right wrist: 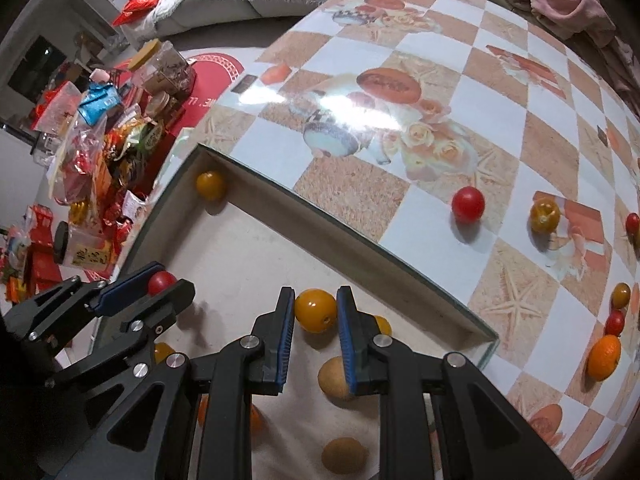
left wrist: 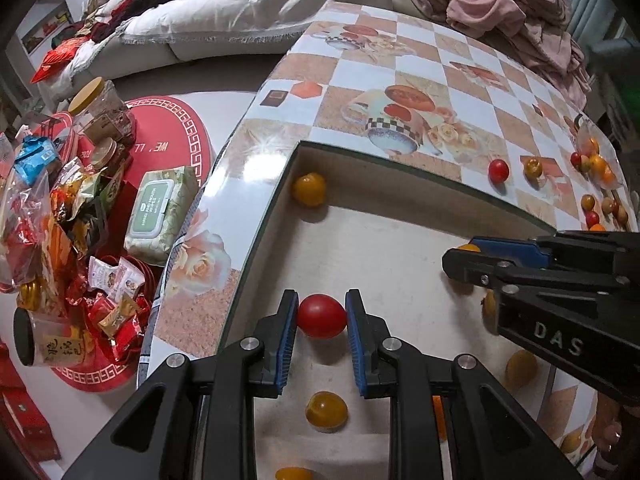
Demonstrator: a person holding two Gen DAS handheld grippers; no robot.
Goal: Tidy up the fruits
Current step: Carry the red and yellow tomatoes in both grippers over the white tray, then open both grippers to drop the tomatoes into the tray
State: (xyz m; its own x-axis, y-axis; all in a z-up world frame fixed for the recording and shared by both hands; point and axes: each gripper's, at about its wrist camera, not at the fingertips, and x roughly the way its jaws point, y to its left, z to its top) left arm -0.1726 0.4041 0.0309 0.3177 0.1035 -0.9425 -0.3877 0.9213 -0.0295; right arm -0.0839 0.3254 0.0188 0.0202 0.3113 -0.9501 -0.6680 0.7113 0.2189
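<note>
My left gripper [left wrist: 321,307] is shut on a red cherry tomato [left wrist: 321,316] over the beige recessed tray [left wrist: 392,248] set into the table; it also shows in the right wrist view [right wrist: 160,280]. My right gripper [right wrist: 316,308] is shut on a yellow cherry tomato [right wrist: 315,310] over the same tray; the right gripper shows at the right edge of the left wrist view [left wrist: 460,258]. Several yellow fruits lie in the tray, one in its far corner [left wrist: 308,189] and one under the left gripper [left wrist: 326,409]. Two brownish fruits [right wrist: 336,378] lie below the right gripper.
On the checkered tabletop [right wrist: 420,80] lie a red tomato [right wrist: 468,204], a yellow tomato [right wrist: 544,214], an orange [right wrist: 604,357] and more small fruits at the right. Snack bags, jars [left wrist: 100,108] and a wipes pack [left wrist: 162,210] crowd the floor at left. Pink cloth [left wrist: 500,4] lies at the table's far edge.
</note>
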